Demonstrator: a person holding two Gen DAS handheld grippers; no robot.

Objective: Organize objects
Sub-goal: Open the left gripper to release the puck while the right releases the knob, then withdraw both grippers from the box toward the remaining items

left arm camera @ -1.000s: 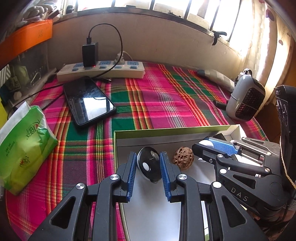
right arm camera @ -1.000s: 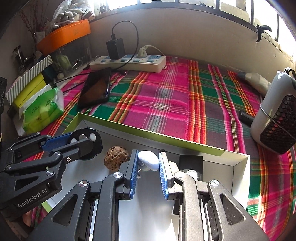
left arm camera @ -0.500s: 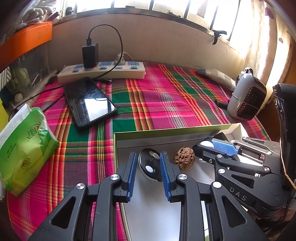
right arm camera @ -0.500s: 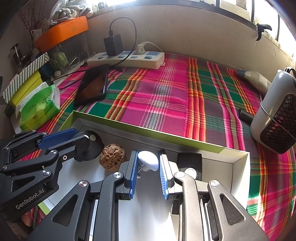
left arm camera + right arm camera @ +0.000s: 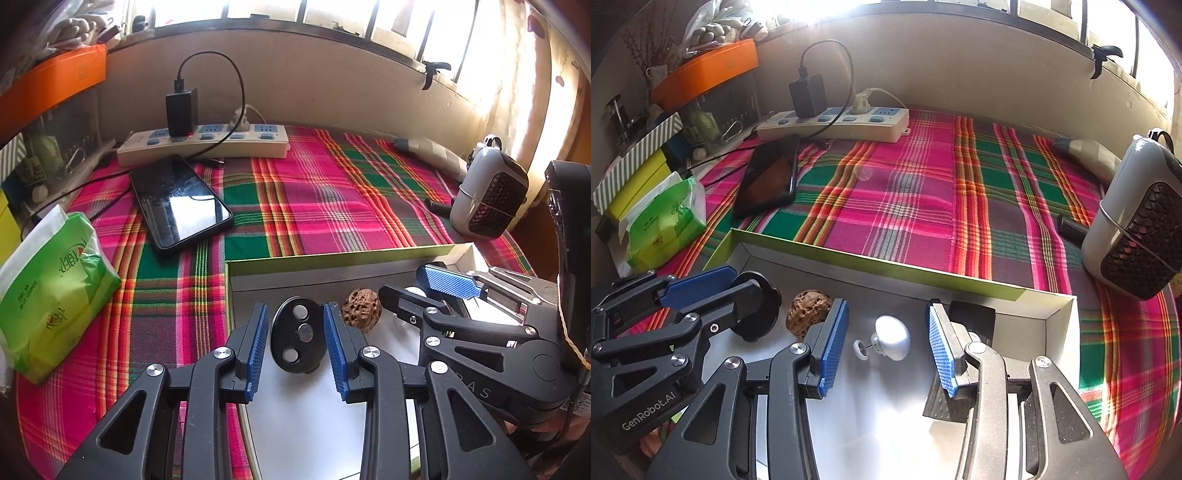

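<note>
A shallow white box with a green rim (image 5: pixel 332 256) lies on the plaid cloth. In it sit a black disc with three round metal spots (image 5: pixel 297 339), a brown walnut (image 5: pixel 361 309) and a white knob (image 5: pixel 892 336). My left gripper (image 5: pixel 295 349) is open, its blue pads (image 5: pixel 255 349) on either side of the disc with small gaps. My right gripper (image 5: pixel 884 347) is open wide around the white knob, which lies on the box floor. The walnut (image 5: pixel 808 312) sits just left of the right gripper. A black block (image 5: pixel 971 317) stands in the box's far right corner.
A phone (image 5: pixel 181 203) and a power strip (image 5: pixel 203 142) with charger lie at the back left. A green tissue pack (image 5: pixel 51 291) is at the left. A small grey heater (image 5: pixel 489 197) stands at the right. Boxes and an orange tray (image 5: pixel 705 74) line the left wall.
Both grippers have opened. The left let go of the black disc and the right let go of the white knob; both objects now rest on the box floor.
</note>
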